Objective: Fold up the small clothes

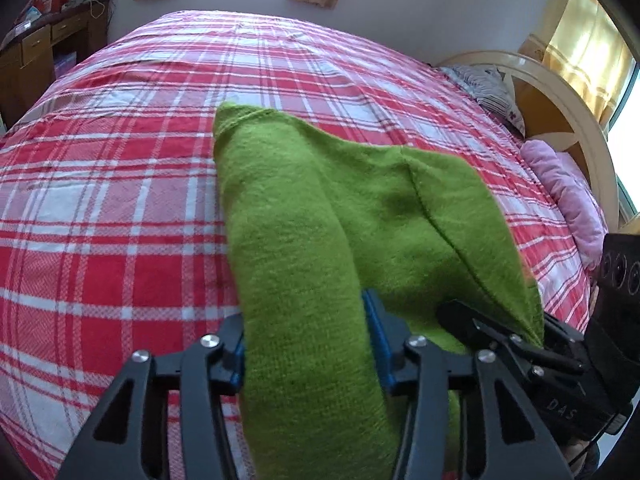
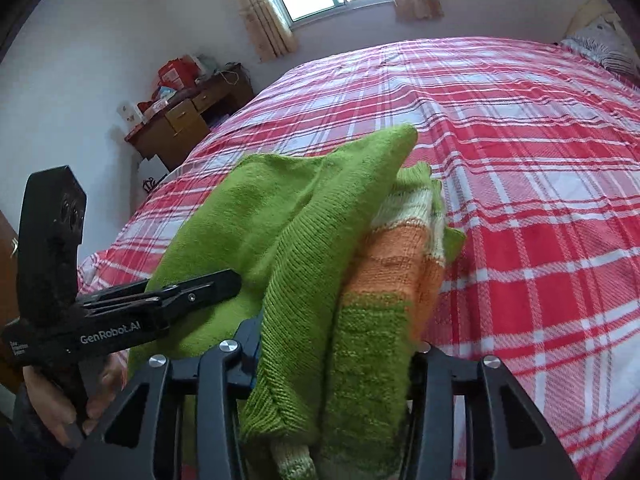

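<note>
Both tongs point(image 1: 306, 356) gripping green sweater point(image 1: 360, 208)

The green knitted sweater point(image 1: 320, 208) lies on the red-and-white plaid bed point(image 1: 120, 184), pink pillow point(image 1: 568, 196) at three o'clock, wooden desk point(image 1: 44, 48) at ten.

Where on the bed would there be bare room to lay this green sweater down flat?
The plaid bedspread is bare from the green sweater to the window wall. It is crowded by the headboard, with a pink pillow and striped bedding.
</note>
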Demonstrator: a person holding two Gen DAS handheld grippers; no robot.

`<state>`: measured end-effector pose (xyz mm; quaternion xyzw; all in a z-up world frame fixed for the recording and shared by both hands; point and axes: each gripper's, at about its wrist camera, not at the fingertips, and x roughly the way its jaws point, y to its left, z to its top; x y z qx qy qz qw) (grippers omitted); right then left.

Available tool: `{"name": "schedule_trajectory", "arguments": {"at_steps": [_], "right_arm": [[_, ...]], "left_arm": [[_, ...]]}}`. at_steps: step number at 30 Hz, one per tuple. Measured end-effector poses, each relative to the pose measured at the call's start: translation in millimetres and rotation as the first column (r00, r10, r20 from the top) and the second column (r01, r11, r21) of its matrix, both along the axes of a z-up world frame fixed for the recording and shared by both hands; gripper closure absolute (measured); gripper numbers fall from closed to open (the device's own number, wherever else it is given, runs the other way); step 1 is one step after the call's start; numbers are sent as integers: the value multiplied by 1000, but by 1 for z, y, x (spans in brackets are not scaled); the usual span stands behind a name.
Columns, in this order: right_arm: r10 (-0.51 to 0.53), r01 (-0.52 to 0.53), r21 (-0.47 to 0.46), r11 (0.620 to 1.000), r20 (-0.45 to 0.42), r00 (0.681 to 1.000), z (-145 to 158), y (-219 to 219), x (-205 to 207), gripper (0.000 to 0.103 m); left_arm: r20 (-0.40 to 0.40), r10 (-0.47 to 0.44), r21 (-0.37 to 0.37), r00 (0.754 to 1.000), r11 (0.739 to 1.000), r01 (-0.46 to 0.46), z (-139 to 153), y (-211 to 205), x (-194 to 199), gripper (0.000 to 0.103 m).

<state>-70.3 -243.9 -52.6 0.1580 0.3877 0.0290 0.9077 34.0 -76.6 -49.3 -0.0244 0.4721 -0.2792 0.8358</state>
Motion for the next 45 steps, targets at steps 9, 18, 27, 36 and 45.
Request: {"name": "schedule_trajectory", "arguments": {"at_steps": [9, 18, 27, 36, 45], "right_arm": [[-39, 39, 54, 998, -12, 999, -10, -10, 1, 58], [-63, 66, -89, 994, 43, 997, 14, 21, -15, 60], [-66, 71, -70, 995, 72, 995, 27, 38, -30, 60], [-42, 47, -53, 997, 88, 995, 34, 63, -37, 60], [2, 0, -27, 1000, 102, 995, 38, 89, -24, 60]], "left_arm": [[-6, 11, -2, 1000, 1000, -11, -8, -8, 5, 36], [72, 25, 21, 997, 999, -27, 12, -1, -13, 61], [105, 49, 61, 993, 997, -55, 22, 13, -29, 61], [124, 70, 78, 990, 994, -80, 29, 35, -38, 61], [139, 123, 84, 983, 987, -136, 36, 62, -38, 61]]}}
